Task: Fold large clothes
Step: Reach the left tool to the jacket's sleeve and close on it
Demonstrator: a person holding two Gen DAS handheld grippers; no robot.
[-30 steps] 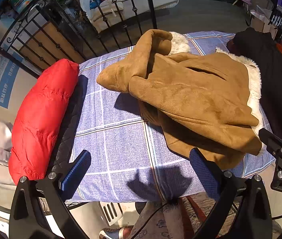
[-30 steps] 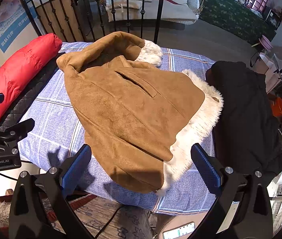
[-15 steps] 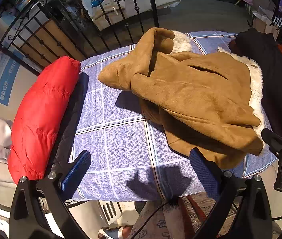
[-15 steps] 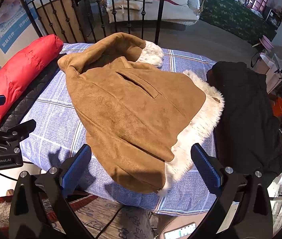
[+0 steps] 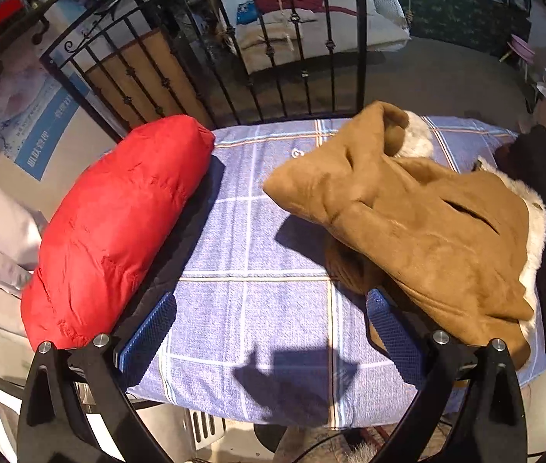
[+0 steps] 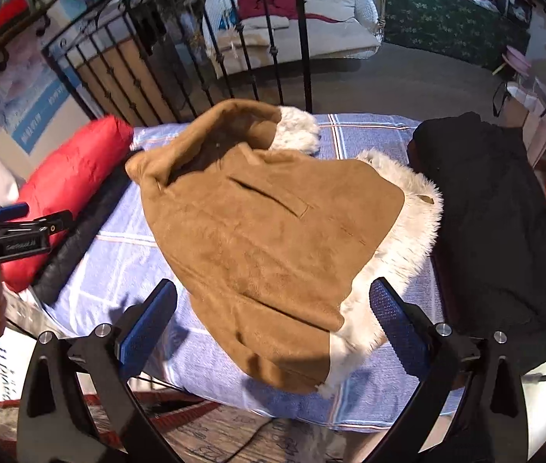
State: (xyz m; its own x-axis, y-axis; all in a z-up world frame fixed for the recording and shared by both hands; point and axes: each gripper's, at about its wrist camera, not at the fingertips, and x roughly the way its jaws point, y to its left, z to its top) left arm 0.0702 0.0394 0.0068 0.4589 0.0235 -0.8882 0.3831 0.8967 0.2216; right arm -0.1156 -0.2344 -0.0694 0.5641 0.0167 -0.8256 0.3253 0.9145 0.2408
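While both grippers are held above the near edge of the table [image 5: 273, 308], the brown coat [image 6: 273, 231] is seen lying in a loose heap on the blue checked cloth [image 6: 126, 254] that covers it. Its white fur trim [image 6: 408, 231] is exposed along the right side, and a fur cuff [image 6: 296, 131] shows at the far end, near the black railing [image 6: 273, 58]. A slit pocket [image 6: 269, 196] is visible on the upper face of the coat. A red padded roll [image 5: 118, 231] is laid along the left edge of the table, on a dark quilted garment [image 5: 188, 231]. A black garment [image 6: 504, 212] is laid along the right edge, just beside the fur trim. The jaws of the left gripper [image 5: 269, 332] are spread wide and nothing is held between them; its right finger [image 5: 388, 328] stands in front of the near hem of the coat, though contact cannot be determined. The jaws of the right gripper [image 6: 273, 324] are likewise spread wide and empty, with the near part of the coat framed between its fingers. The left gripper is also seen at the left margin of the right wrist view.
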